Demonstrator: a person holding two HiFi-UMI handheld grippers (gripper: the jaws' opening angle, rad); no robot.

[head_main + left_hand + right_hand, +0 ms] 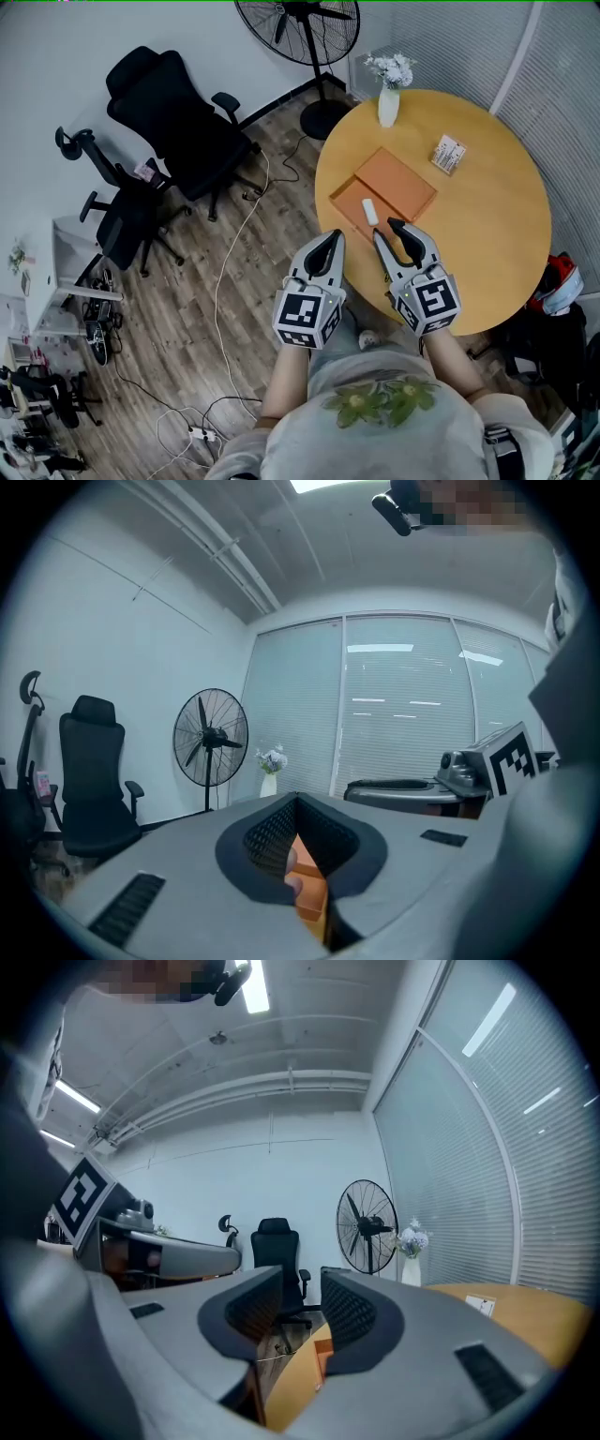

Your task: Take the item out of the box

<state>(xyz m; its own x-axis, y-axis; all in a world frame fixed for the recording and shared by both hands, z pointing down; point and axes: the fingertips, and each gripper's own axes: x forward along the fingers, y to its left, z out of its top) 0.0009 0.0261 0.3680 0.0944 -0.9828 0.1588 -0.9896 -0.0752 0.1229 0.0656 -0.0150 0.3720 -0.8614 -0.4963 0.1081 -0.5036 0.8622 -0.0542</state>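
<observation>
An orange box (401,184) lies open on the round wooden table (487,225), with its shallow tray toward me. A small white item (370,212) lies in that tray. My right gripper (386,231) hovers over the table's near edge, its tips just short of the white item. Its jaws stand open with nothing between them; in the right gripper view (302,1293) the gap shows floor and a corner of the box (322,1349). My left gripper (334,238) hangs left of the table's edge, shut and empty, and the box (309,892) shows below its tips (298,803).
A white vase of flowers (388,105) and a small printed card box (448,155) stand on the table's far side. A pedestal fan (300,28), two black office chairs (178,122) and a white cable (234,272) occupy the wooden floor to the left.
</observation>
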